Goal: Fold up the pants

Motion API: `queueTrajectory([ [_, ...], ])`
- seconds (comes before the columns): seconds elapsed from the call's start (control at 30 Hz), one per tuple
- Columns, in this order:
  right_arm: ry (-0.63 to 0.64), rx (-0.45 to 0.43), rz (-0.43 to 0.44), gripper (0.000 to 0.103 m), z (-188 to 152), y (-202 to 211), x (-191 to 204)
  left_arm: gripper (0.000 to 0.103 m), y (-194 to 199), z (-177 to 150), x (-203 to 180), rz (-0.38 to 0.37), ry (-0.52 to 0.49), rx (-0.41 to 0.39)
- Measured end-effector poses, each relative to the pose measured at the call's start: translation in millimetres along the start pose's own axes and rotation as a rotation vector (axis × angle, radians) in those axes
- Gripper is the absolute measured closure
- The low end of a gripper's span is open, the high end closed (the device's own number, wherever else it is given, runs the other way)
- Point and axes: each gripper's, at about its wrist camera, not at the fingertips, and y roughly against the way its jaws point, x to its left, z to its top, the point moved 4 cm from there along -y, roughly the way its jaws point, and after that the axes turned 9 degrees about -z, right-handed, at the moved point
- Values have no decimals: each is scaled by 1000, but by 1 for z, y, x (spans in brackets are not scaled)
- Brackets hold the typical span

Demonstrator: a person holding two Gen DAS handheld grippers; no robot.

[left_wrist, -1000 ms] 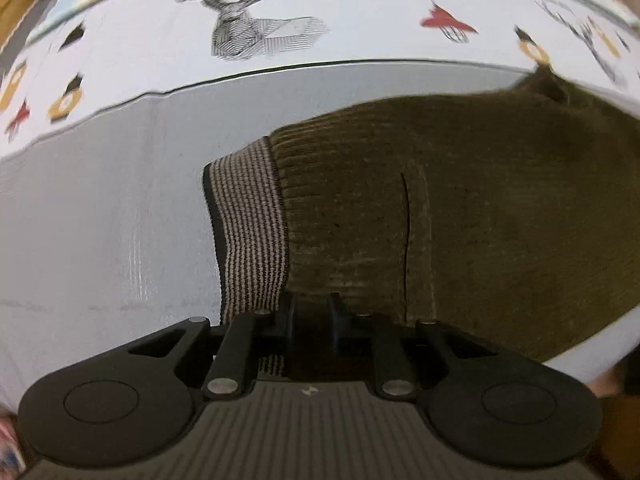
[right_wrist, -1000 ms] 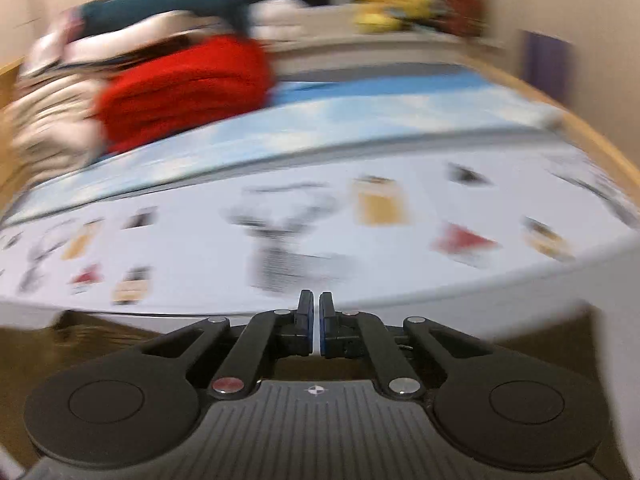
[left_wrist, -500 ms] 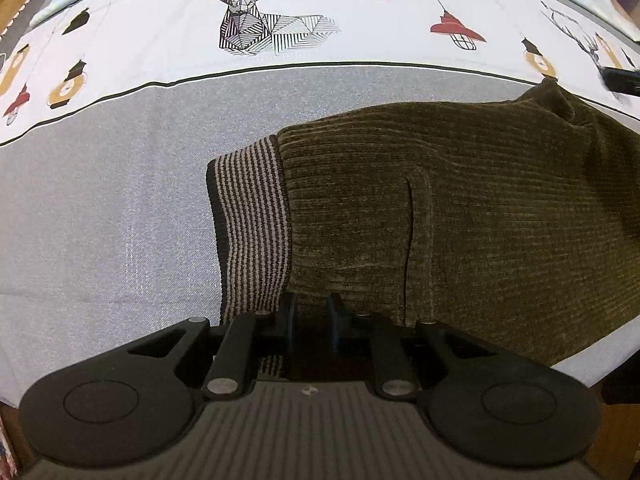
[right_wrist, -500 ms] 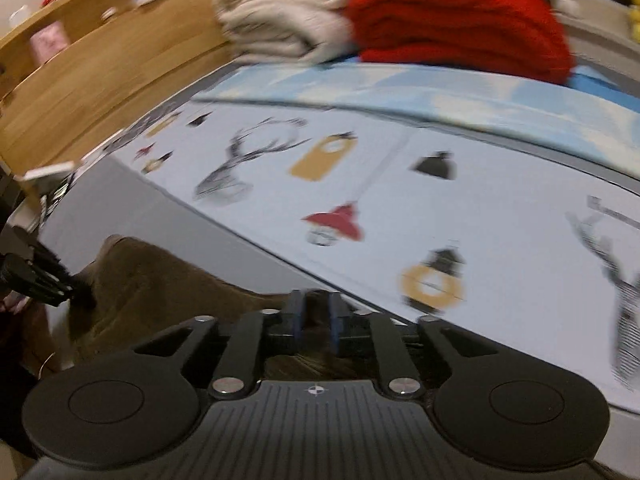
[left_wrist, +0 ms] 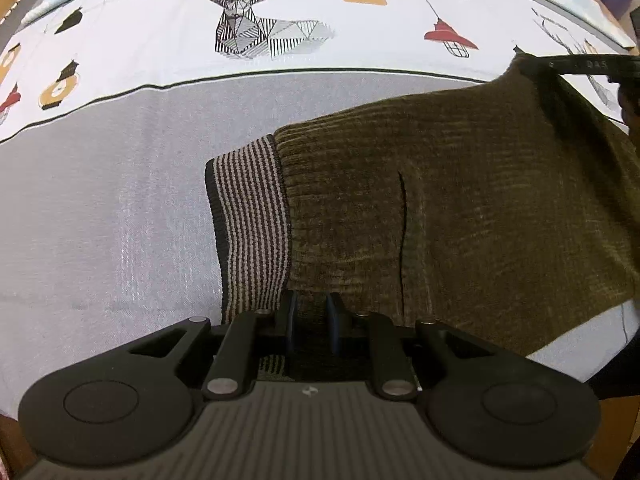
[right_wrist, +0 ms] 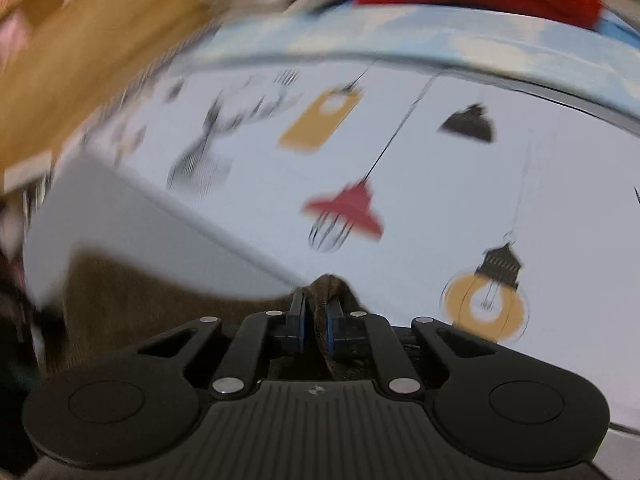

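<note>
The olive corduroy pants (left_wrist: 460,200) lie across the grey band of the bed cover (left_wrist: 100,220), their long axis running from the striped waistband (left_wrist: 250,228) away toward the far corner. The left hand-held gripper (left_wrist: 312,320) is clamped on the near edge just beside that waistband. The right hand-held gripper (right_wrist: 314,320), its jaws having just closed, pinches a raised peak of fabric at the corner farthest from the waistband, though blur leaves the exact spot uncertain. The fold likely carries that corner toward the waistband.
</note>
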Motion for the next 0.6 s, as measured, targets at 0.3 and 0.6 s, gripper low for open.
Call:
queueTrajectory([
  [0.3, -32, -86, -287, 89, -5, -3, -20, 84, 4, 1, -6, 18, -6, 3],
  [0.6, 13, -96, 80, 86, -17, 67, -17, 74, 27, 7, -4, 12, 26, -97],
])
